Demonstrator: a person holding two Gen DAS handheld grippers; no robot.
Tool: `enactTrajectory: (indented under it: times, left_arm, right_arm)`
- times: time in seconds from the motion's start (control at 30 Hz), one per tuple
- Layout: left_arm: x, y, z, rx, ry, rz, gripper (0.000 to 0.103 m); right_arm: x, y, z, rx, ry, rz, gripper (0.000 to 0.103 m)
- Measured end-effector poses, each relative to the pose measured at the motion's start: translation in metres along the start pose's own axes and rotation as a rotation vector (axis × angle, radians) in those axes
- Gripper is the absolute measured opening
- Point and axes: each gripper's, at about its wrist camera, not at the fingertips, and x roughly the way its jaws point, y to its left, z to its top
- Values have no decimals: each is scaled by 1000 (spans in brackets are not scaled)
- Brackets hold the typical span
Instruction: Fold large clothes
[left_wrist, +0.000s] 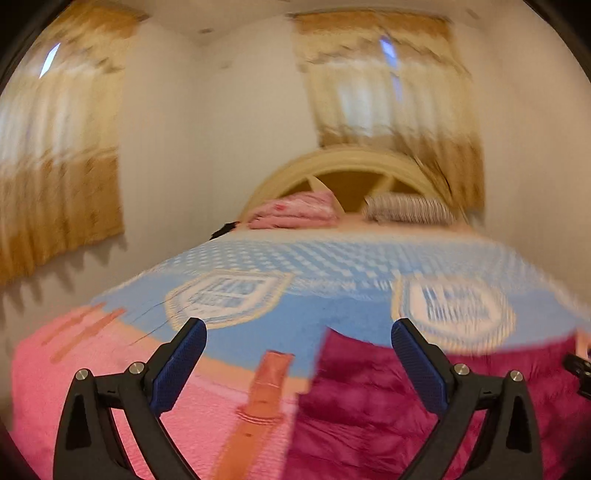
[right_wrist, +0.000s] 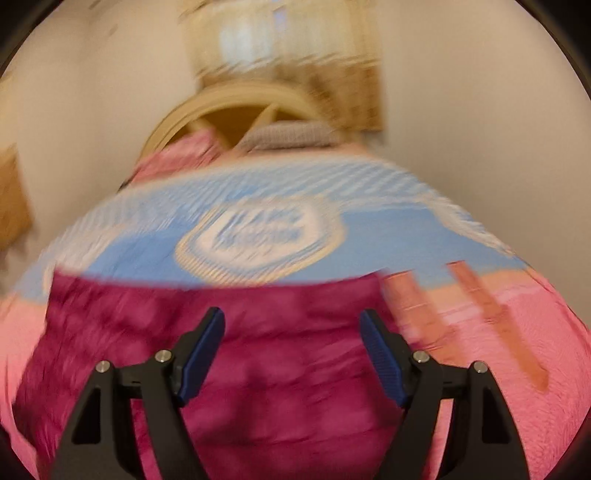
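Left gripper (left_wrist: 299, 338): fingers (left_wrist: 177, 363) spread wide, nothing between them; blue pads face each other above the bed.
Right gripper (right_wrist: 291, 334): fingers (right_wrist: 201, 354) apart, empty; the garment lies below and past them, not pinched.
Garment (right_wrist: 280, 332): dark magenta cloth with a mottled, crinkled look, lying flat on the near part of the bed. From the right wrist it fills the foreground under the gripper. From the left wrist it sits low and right (left_wrist: 369, 398), its upper-left corner near the gap between the fingers.
Bedspread, near part (left_wrist: 74, 387): pink, with orange stripe shapes; the garment rests on it.
Bedspread, middle part (left_wrist: 314, 295): light blue with white oval badges and a checked band farther back; the garment's far edge reaches onto the blue.
Black object (left_wrist: 580, 369): at the right edge of the left wrist view, beside the garment; too cropped to identify.
Pillows: a pink one (left_wrist: 295, 210) and a striped one (left_wrist: 410, 208) side by side at the head of the bed.
Headboard (left_wrist: 351, 173): cream arch with spokes, behind the pillows.
Curtains (left_wrist: 391, 85): tan and cream, on the wall behind the headboard; another set (left_wrist: 62, 147) on the left wall.
Sharpness: both views blurred; badge lettering unreadable.
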Motion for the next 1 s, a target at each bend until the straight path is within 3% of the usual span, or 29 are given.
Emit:
enactTrajectory:
  times: [0.17,0.23,0.3,0.37,0.63,1.0]
  left_arm:
    - [44,-57,-23,186,75,27,101]
    - [61,-65,-35,213,116,42,101]
    - [89,-71,-52,224,227,44,101]
    - [105,-70,-60,203,293,23,101]
    - [121,-68,-76,173,386,-16,102]
    - [129,-75,-79,209,439,-9,102]
  right_arm:
    - [33,34,-12,-102,84,-17,77]
    - [47,35,-19,-119,110,-46,77]
    - [64,30,-27,-114,168,-54,77]
    - [69,22,-33,-86,167,-53,77]
    - [81,20,-38,-68,207,-46,80]
    - [93,22,-41,-69,261,-74,83]
